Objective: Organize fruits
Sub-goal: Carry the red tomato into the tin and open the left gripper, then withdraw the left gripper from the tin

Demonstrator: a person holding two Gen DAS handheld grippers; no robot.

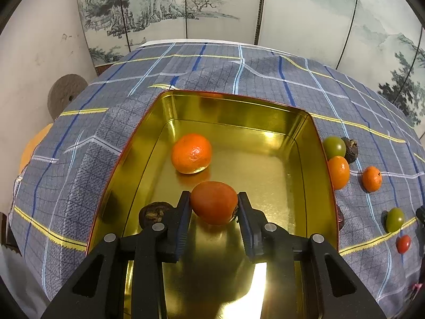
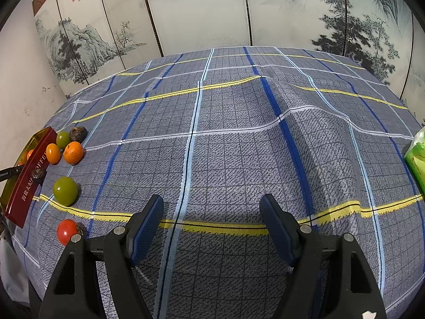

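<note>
My left gripper [image 1: 213, 202] is shut on an orange-red fruit [image 1: 213, 202] and holds it over the gold tin [image 1: 233, 106]. A mandarin [image 1: 191, 153] and a dark wrinkled fruit [image 1: 153, 212] lie inside the tin. To the right of the tin on the cloth lie a green fruit [image 1: 334, 146], a dark fruit [image 1: 350, 145], two oranges [image 1: 338, 172] [image 1: 372, 178], another green fruit [image 1: 395, 219] and a red tomato [image 1: 403, 243]. My right gripper [image 2: 212, 226] is open and empty above the cloth; the same fruits lie far to its left, among them the tomato [image 2: 66, 231] and a green fruit [image 2: 65, 190].
The checked blue-grey cloth [image 2: 225, 146] covers the table and is wrinkled in the middle. The tin's red outer wall [image 2: 29, 183] shows at the left edge of the right wrist view. A green packet [image 2: 417, 156] lies at the right edge. A painted folding screen stands behind.
</note>
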